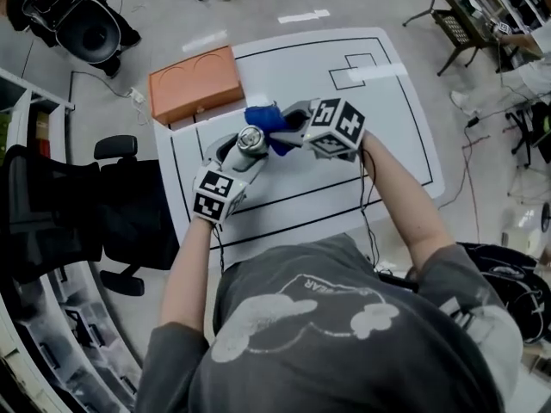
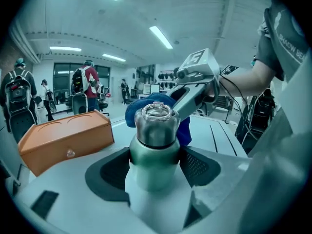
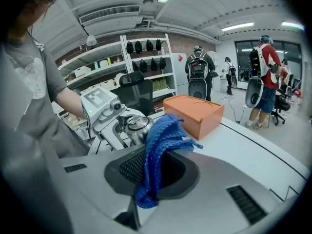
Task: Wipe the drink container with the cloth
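Note:
The drink container is a steel bottle with a silver lid, held above the white table. My left gripper is shut on the drink container; both dark pads press its green body. The blue cloth hangs from my right gripper, which is shut on it. In the left gripper view the blue cloth lies against the bottle's far side near the lid. In the right gripper view the blue cloth drapes out of the jaws, with the drink container just behind it.
An orange box lies at the table's far left corner, close beside the bottle. A black office chair stands left of the table. Several people and shelves are in the background. Black lines mark the table top.

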### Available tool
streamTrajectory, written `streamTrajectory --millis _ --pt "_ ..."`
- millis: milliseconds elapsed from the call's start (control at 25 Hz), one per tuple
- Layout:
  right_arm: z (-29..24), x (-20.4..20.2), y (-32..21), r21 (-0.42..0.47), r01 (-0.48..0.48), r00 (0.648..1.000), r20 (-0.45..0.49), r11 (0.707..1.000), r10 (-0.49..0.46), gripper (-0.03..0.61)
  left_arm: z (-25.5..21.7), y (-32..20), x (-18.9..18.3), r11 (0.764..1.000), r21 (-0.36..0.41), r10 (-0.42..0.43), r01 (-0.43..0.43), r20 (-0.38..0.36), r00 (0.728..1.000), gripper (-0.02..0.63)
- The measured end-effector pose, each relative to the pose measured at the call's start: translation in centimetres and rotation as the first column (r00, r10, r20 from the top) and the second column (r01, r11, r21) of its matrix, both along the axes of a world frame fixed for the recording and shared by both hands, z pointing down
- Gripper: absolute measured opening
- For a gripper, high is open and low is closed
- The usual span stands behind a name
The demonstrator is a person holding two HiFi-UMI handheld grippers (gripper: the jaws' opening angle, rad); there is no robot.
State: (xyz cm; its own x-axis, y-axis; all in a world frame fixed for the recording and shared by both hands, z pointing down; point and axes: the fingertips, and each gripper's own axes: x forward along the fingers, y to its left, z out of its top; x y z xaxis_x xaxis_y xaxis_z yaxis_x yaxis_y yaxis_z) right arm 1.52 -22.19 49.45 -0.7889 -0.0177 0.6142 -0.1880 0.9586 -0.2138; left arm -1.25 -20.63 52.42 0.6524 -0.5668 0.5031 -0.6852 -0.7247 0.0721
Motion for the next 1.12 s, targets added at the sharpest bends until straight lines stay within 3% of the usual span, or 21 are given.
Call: streamTrajectory --millis 240,400,760,840,920,1120 --pt "2.6 0.5 -0.6 -0.030 0.011 0.999 -0.046 0.999 -0.012 0.046 -0.1 0.0 0.0 0.989 0.003 0.151 -0.150 -0.001 0.989 0.321" --pt "4.9 0.6 -0.2 -0.051 0.021 0.995 -0.094 0.998 -0.026 0.046 -0.3 0.1 0.0 0.966 -0.003 0.257 -0.257 0.010 0.966 0.319" --pt "8.1 0.3 -0.1 -0.086 -0.053 0.984 -0.177 0.995 0.037 0.046 -0.4 0.3 0.0 0.909 -0.018 0.416 -0.415 0.034 0.909 0.321" --pt "8.3 0.3 -0.2 -0.077 -0.068 0.979 -0.195 0.995 0.051 0.045 -0.4 0.3 0.1 0.909 -0.012 0.416 -0.416 0.028 0.909 0.321" --pt "8.3 0.4 -0.2 -0.075 -0.094 0.977 -0.199 0.993 0.078 0.046 -0.5 0.3 0.1 0.924 0.005 0.382 -0.382 0.007 0.924 0.321" --pt "8.2 0.3 -0.4 -0.074 -0.187 0.972 -0.157 0.980 0.174 0.046 -0.3 0.3 -0.9 0.983 0.007 0.184 -0.184 -0.064 0.981 0.322"
